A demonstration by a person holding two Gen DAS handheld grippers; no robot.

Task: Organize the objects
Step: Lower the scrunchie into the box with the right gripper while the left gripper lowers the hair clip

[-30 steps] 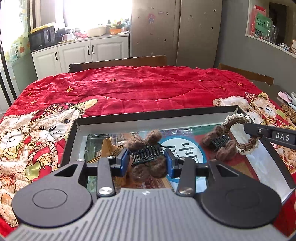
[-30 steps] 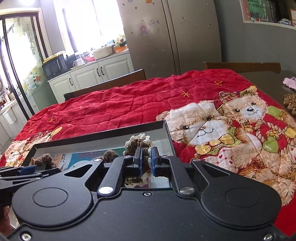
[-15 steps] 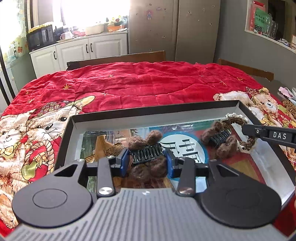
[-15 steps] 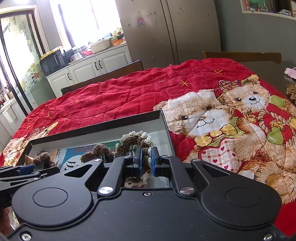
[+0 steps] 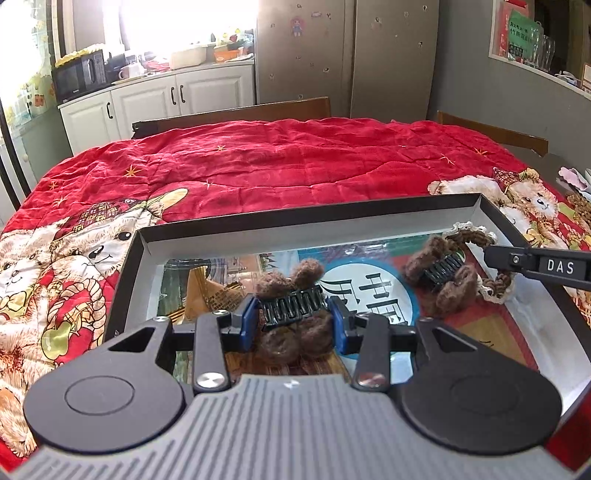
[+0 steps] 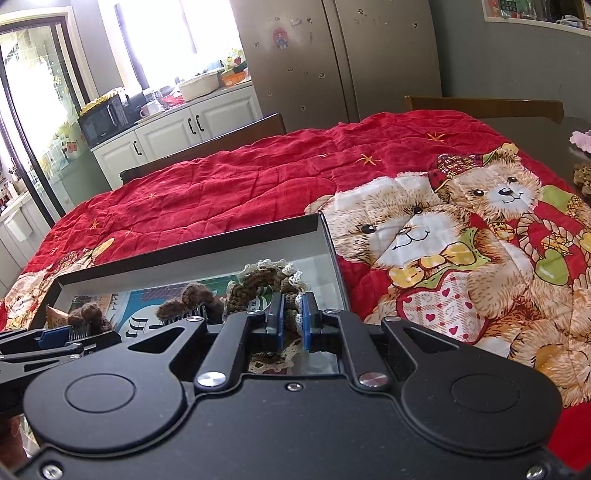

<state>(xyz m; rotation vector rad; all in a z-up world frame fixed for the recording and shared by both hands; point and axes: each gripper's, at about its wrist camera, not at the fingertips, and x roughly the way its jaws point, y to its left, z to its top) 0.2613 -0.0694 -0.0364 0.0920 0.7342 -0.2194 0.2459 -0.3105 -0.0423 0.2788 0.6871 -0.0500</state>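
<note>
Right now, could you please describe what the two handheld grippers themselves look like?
The left gripper has a ribbed grey body, black linkage arms with silver screws, two round black discs and blue pads on its jaws. The right gripper has a smooth black body with the same black linkage, silver screws and blue pads. One finger carries a white "DAS" label. No cables or sleeves show.

A red quilted teddy-bear bedspread (image 5: 280,162) covers the table. At 12 o'clock stands a tall grey-brown cabinet (image 5: 347,55); at 11 o'clock, white kitchen cupboards (image 5: 159,99) beneath a glaring bright window (image 5: 184,22).
</note>
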